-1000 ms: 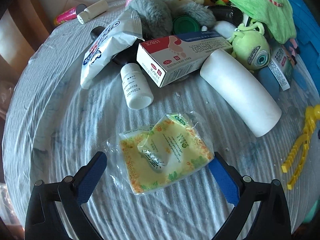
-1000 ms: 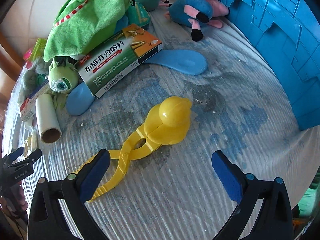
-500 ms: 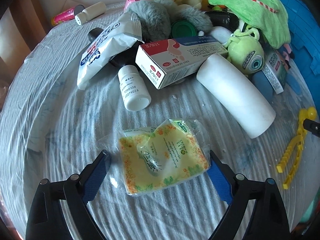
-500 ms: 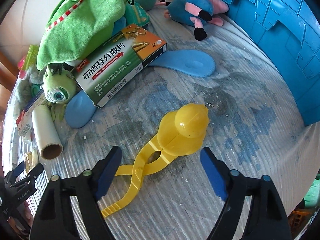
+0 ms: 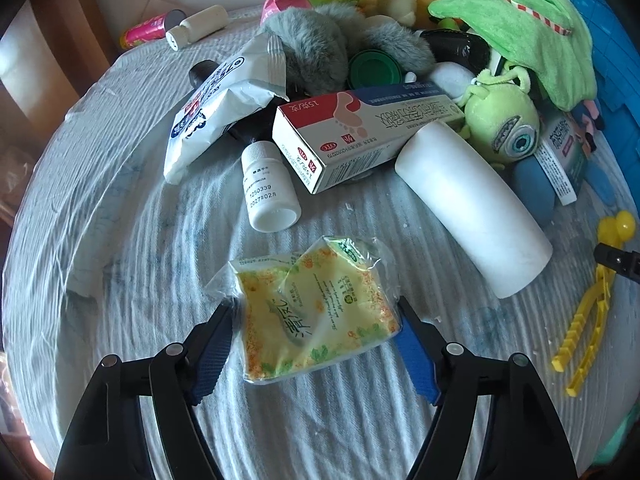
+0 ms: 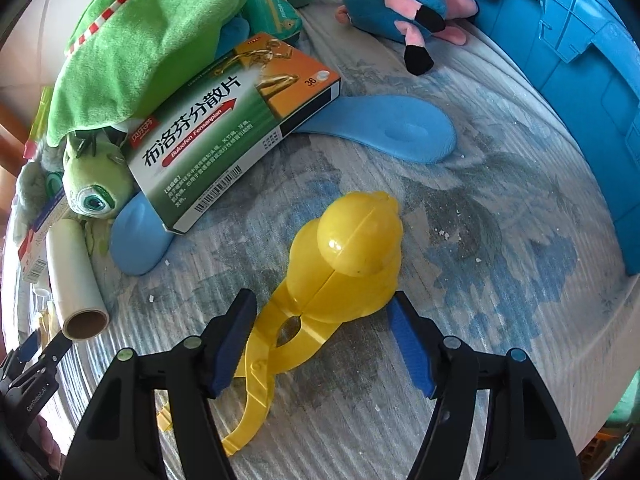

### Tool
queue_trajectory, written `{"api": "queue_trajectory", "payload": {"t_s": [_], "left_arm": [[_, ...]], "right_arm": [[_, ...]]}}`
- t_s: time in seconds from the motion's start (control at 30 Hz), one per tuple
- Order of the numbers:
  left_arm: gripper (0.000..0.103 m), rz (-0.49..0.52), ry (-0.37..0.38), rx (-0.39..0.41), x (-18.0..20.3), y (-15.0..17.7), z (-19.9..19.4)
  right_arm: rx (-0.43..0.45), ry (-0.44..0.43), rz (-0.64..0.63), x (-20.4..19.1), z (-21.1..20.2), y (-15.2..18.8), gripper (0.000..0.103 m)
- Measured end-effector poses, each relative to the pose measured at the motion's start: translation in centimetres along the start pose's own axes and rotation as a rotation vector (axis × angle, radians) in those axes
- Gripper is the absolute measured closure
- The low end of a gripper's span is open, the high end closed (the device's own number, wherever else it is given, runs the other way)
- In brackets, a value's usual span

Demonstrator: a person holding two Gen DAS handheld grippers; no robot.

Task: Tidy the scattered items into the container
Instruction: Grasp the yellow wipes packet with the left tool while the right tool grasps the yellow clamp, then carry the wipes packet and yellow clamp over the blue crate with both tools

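Jaws have just been closing: my left gripper pinches the yellow plastic-wrapped tissue pack, my right gripper brackets the yellow plastic duck-shaped clamp without visibly pressing it, and the pile beside the blue plastic crate is still untidied.

Green-orange-white cardboard medicine box, approx 10 o'clock in right wrist view: "布洛芬分散片", "Buluofen Fensanpian", "36" at its far corner, barcode w/ unreadable digits. White plastic pill bottle, approx 12 in left wrist view: "1250339", "2027年02月". Red-white-blue carton w/ footprint picture, approx 1 o'clock, print upside down: "15克/支", "OTC". Yellow flowery tissue pack in clear wrap, centre: "清风", small print too fine to read
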State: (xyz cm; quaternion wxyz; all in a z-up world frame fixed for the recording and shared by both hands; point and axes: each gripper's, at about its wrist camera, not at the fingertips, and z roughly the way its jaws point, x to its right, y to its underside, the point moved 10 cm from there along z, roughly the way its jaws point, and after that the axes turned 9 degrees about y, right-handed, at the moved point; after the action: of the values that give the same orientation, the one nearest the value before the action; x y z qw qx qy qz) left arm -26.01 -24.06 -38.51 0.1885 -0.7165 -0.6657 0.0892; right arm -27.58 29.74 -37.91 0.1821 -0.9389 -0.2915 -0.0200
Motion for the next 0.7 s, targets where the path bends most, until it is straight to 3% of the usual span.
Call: {"api": "queue_trajectory", "payload": {"t_s": [0.1, 0.13, 0.17, 0.43, 0.7], "left_arm": [[0.03, 0.005, -0.023, 0.011, 0.1, -0.3, -0.6], [0.03, 0.007, -0.026, 0.018, 0.2, -0.3, -1.0], [0.03, 0.008, -0.028, 0.028, 0.2, -0.7, -1.5], [0.033, 0.024, -0.054, 0.127, 1.7, -1.8, -6.2], [0.034, 0.036, -0.021, 0.223, 4.7, -4.6, -9.9]], "right_arm": [[0.015, 0.005, -0.042, -0.5, -0.3, 0.0, 0.043], [0.021, -0.011, -0.042, -0.7, -0.6, 0.0, 0.061], [0.027, -0.007, -0.046, -0.7, -0.9, 0.0, 0.068], [0.083, -0.045, -0.088, -0.6, -4.0, -0.1, 0.07], [0.194, -0.082, -0.119, 0.9, -9.5, -0.8, 0.07]]}}
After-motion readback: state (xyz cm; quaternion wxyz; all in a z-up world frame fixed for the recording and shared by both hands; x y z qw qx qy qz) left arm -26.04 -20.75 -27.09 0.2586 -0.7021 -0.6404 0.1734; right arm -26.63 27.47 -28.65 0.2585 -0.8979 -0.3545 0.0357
